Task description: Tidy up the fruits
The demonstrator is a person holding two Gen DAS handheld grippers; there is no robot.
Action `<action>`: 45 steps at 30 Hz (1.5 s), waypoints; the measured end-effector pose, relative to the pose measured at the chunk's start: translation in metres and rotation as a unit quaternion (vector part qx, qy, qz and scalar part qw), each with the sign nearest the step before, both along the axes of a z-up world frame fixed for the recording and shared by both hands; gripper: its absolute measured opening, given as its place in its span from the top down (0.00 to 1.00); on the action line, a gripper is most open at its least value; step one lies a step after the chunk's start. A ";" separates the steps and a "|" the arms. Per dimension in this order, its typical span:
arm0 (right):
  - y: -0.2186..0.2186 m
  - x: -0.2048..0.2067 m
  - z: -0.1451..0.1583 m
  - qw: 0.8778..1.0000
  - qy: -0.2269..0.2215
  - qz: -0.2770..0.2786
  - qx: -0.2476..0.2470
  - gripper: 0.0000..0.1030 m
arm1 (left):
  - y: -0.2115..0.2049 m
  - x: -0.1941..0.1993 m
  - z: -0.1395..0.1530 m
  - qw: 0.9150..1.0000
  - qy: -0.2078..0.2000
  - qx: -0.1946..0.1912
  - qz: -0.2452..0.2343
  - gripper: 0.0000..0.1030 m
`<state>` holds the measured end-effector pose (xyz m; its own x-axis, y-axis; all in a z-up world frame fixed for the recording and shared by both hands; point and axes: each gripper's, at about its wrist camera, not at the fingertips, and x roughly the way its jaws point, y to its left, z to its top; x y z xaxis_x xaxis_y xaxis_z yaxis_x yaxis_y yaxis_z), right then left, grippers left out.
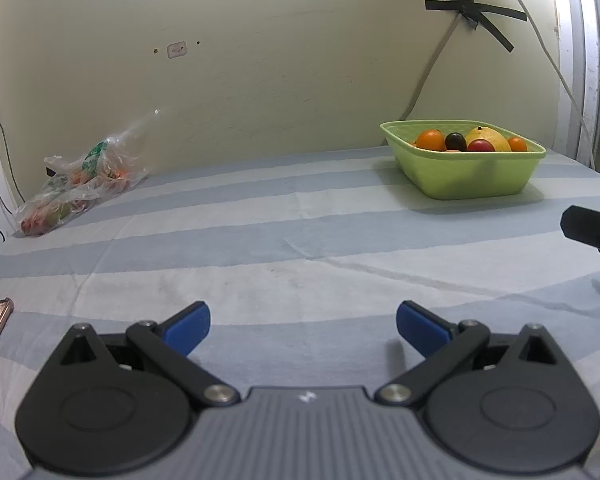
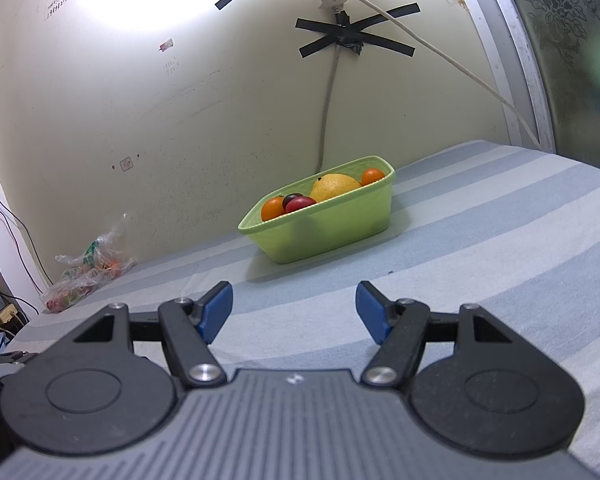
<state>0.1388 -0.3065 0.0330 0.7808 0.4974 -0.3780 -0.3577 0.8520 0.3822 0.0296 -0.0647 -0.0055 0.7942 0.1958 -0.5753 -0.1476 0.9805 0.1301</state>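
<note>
Fingers (image 1: 190, 330) apart, both grippers empty

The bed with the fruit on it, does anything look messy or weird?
Yes. A crumpled plastic bag with fruit still inside lies against the wall, far from the green basket where the other fruit sits. The cable is stuck to the wall with crossed black tape.

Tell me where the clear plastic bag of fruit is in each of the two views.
Left wrist view: plastic bag lies at middle left, against the wall on the striped cloth.
Right wrist view: plastic bag lies at lower left, against the same wall.
Shared landmark: green basket, to the right of the bag in both.
</note>
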 end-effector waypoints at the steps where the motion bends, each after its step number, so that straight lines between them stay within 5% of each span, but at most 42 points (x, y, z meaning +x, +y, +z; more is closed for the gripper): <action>1: 0.001 0.001 0.000 1.000 0.000 0.000 0.000 0.32 | 0.000 0.000 0.000 1.000 0.000 0.000 0.000 0.00; 45: 0.001 -0.001 -0.001 1.000 -0.002 -0.001 0.003 0.32 | -0.005 0.004 -0.003 1.000 0.022 0.012 0.000 0.00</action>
